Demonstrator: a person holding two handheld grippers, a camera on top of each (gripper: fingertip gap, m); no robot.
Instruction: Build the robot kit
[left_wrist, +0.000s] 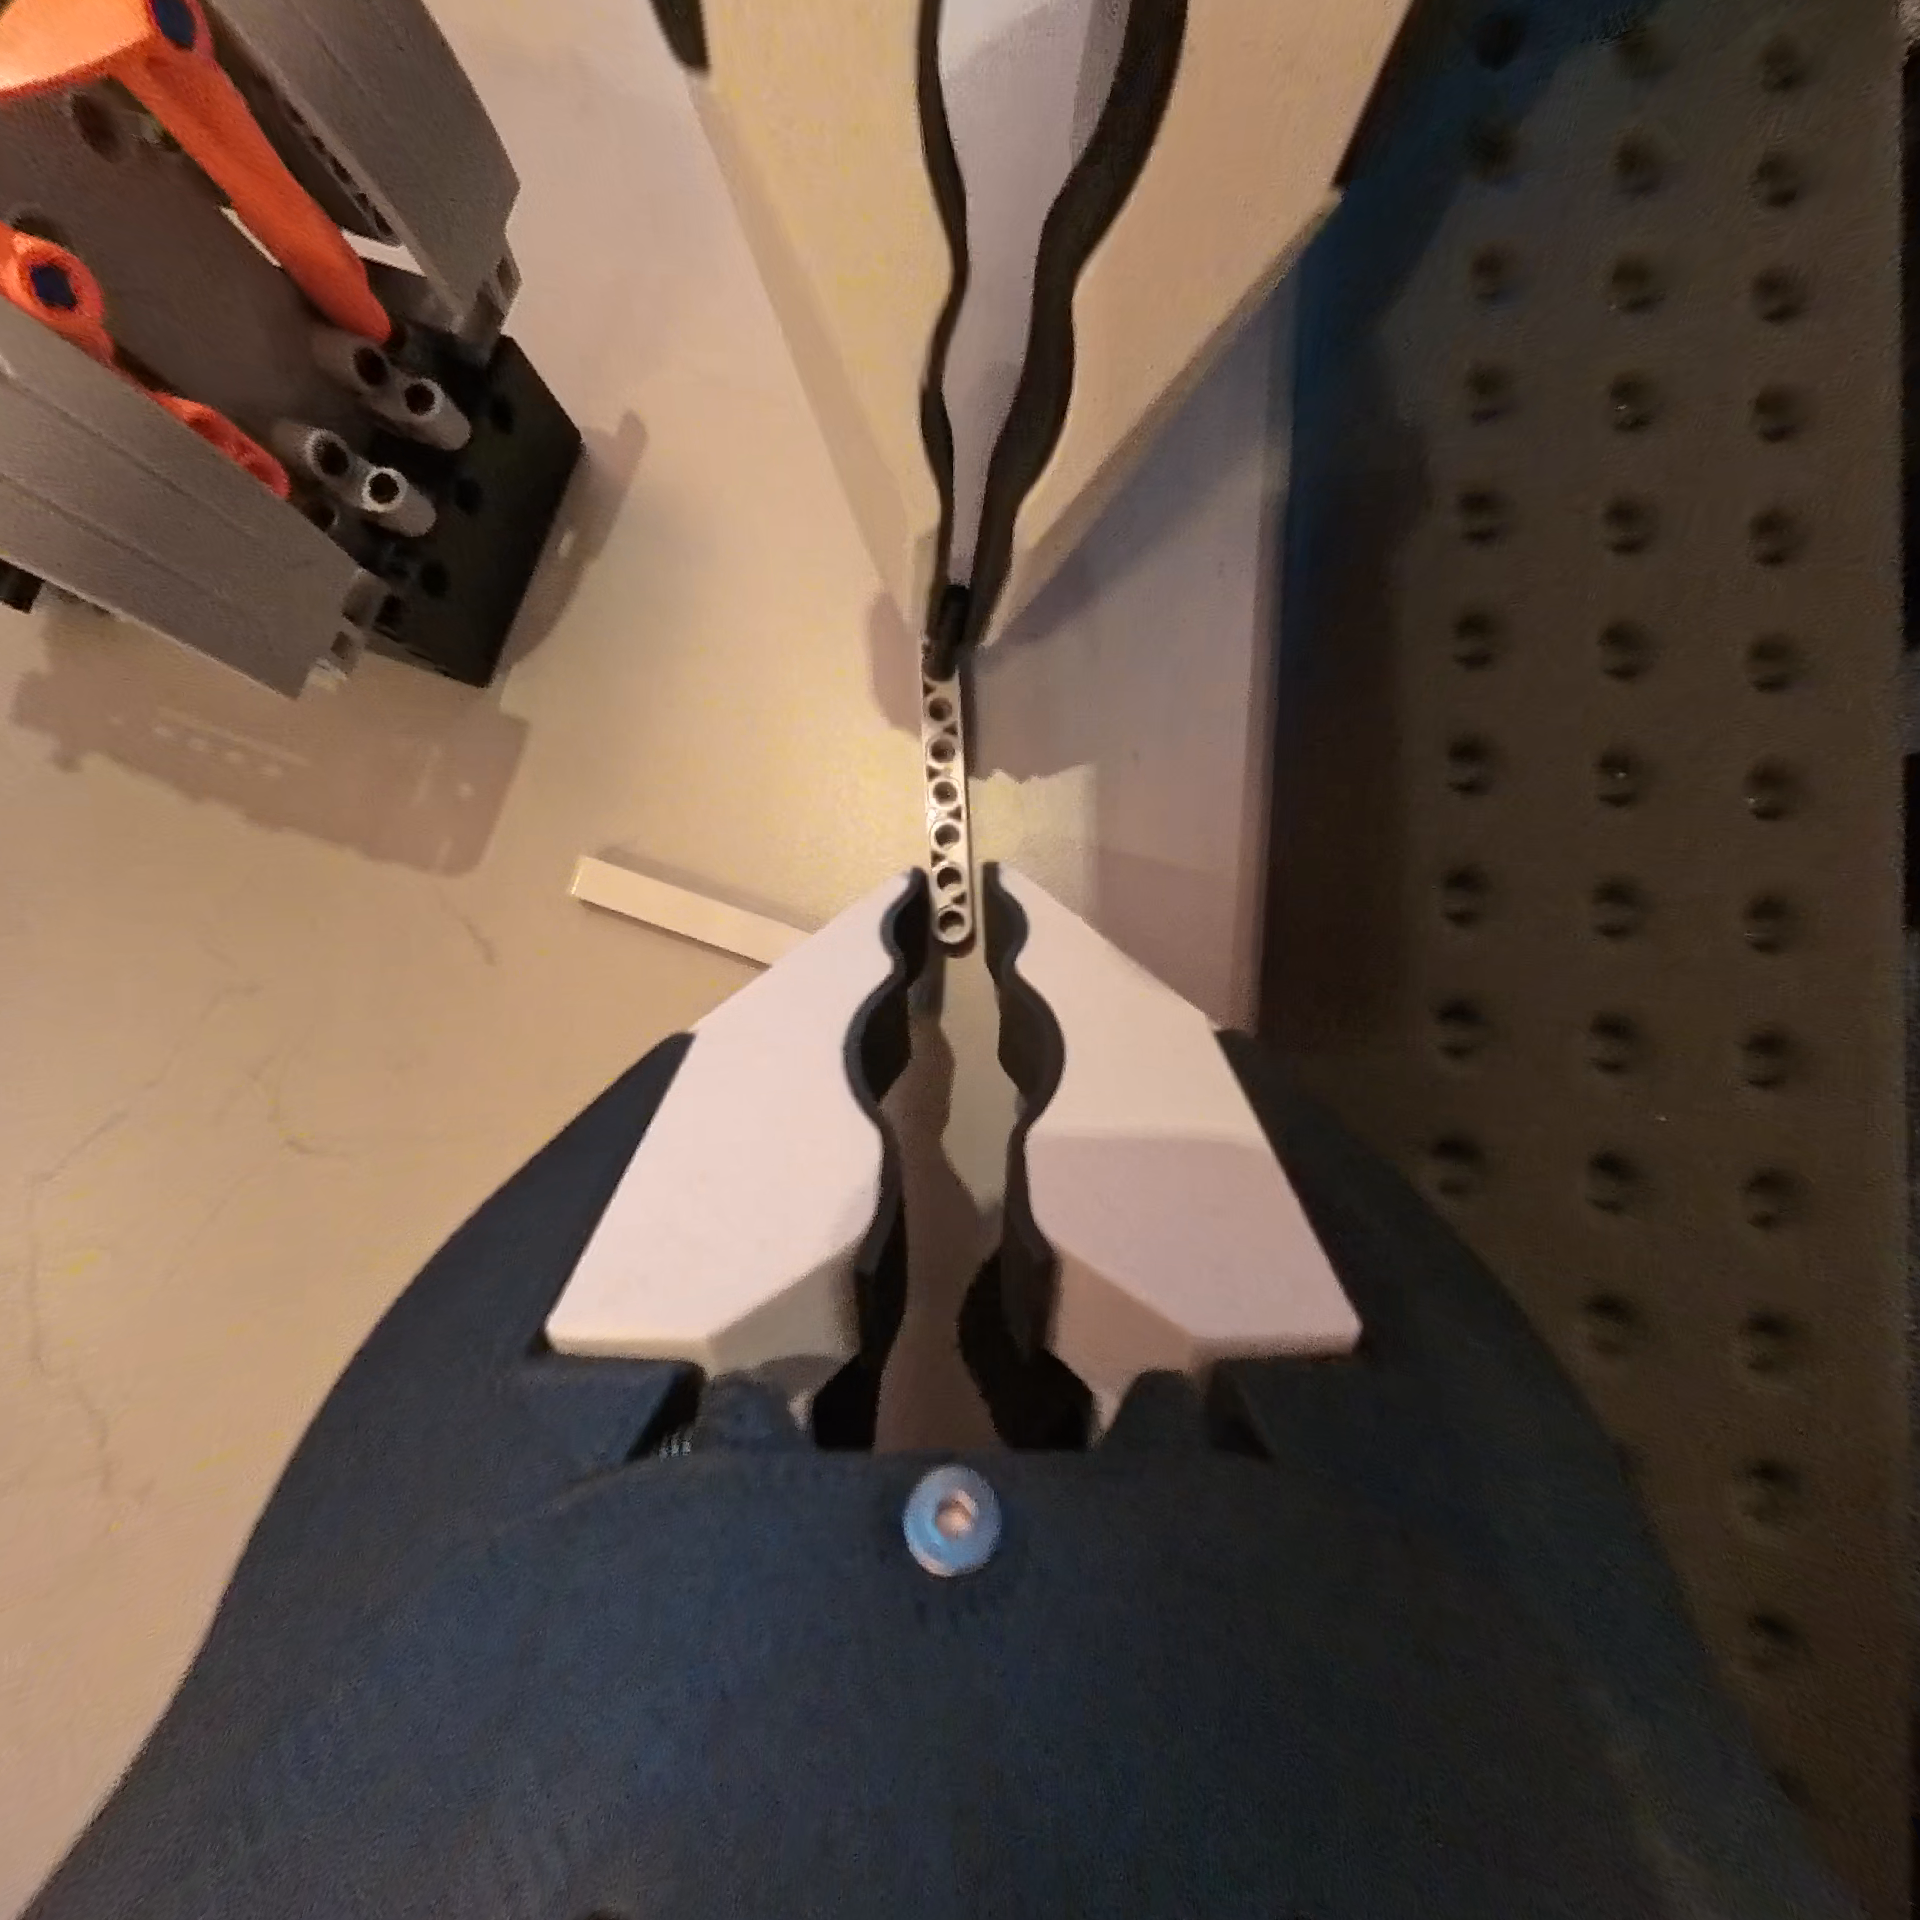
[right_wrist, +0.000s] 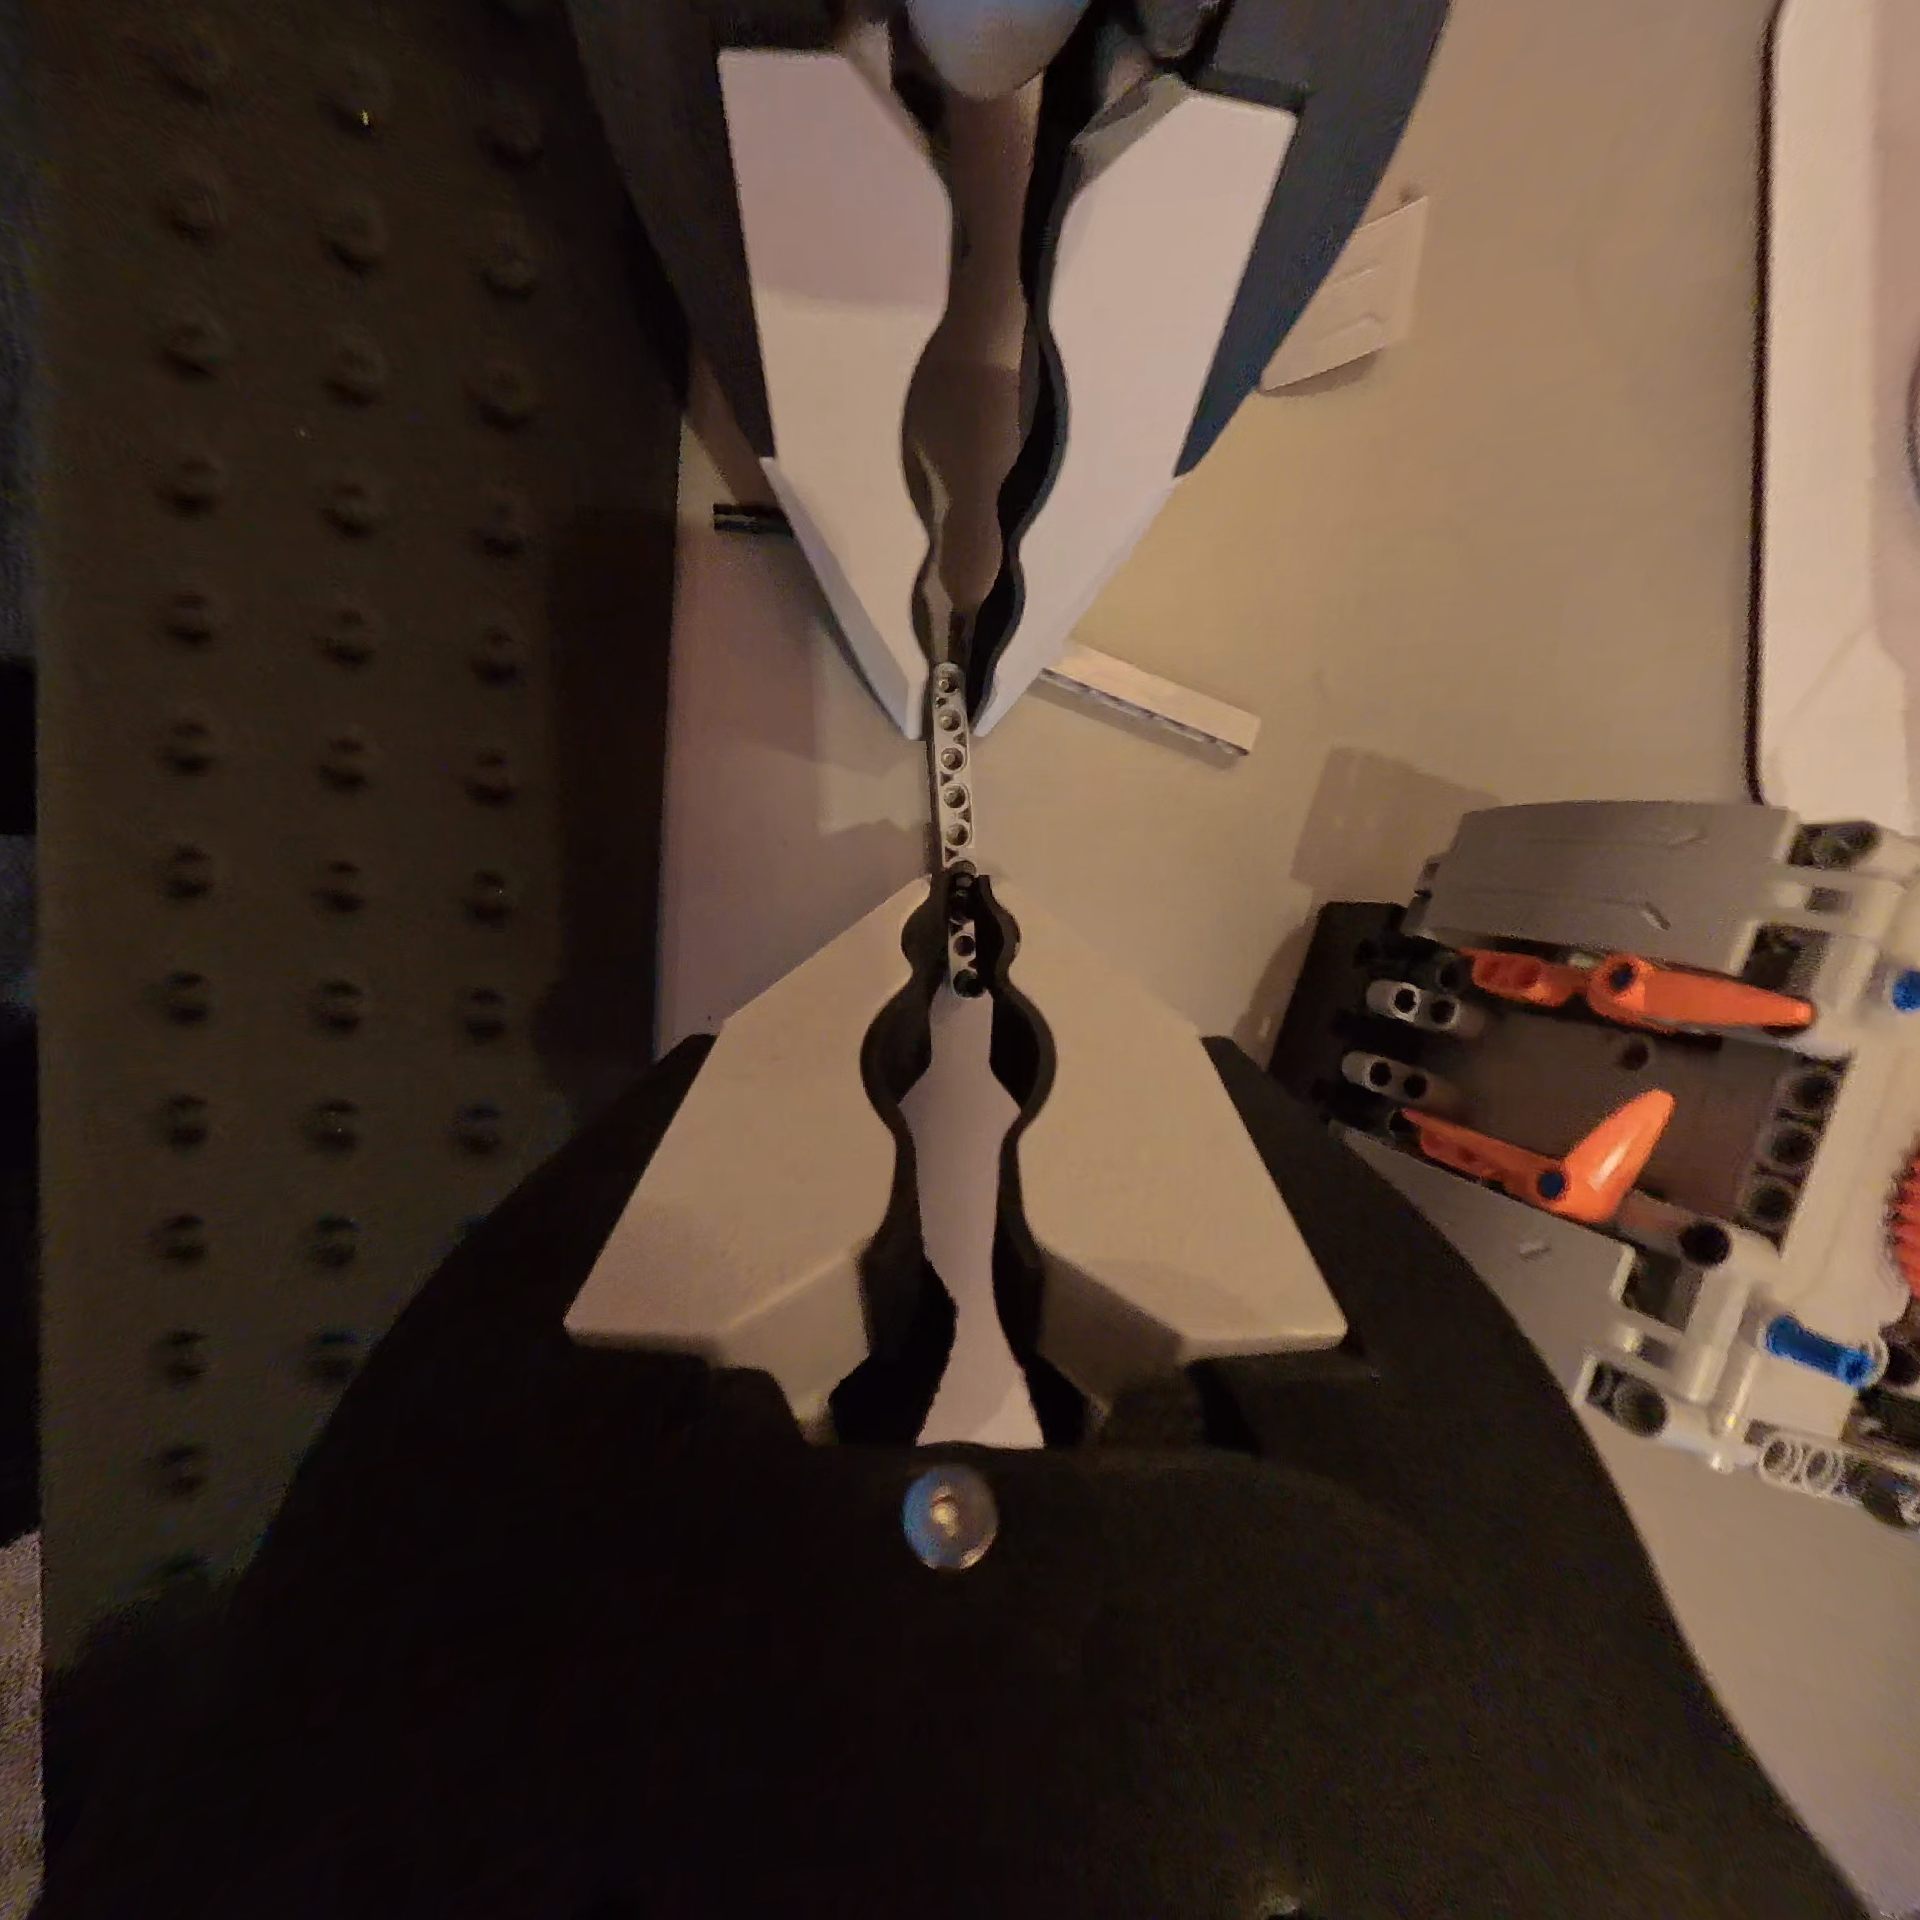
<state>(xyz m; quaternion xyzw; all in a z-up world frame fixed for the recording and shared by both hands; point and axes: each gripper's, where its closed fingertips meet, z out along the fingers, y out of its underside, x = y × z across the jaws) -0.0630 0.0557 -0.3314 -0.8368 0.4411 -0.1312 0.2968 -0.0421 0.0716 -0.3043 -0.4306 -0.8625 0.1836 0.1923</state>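
Note:
A thin grey beam with a row of holes (left_wrist: 945, 790) hangs above the pale table, held at both ends. My left gripper (left_wrist: 956, 904) is shut on its near end in the left wrist view. My right gripper (left_wrist: 951, 623) faces it from the top of that view. In the right wrist view my right gripper (right_wrist: 966, 920) is shut on the other end of the beam (right_wrist: 951, 790), where a small black pin (right_wrist: 964, 899) sits in the beam. The left gripper (right_wrist: 951, 701) comes in from the top there.
A grey, black and orange brick-built model (left_wrist: 239, 416) stands on the table, also in the right wrist view (right_wrist: 1621, 1122). A dark studded baseplate (left_wrist: 1621, 727) (right_wrist: 332, 727) lies alongside. A white strip (left_wrist: 675, 909) (right_wrist: 1143, 707) and a loose black pin (right_wrist: 743, 516) lie on the table. The gap from one gripper's tips to the other's is roughly 4 cm.

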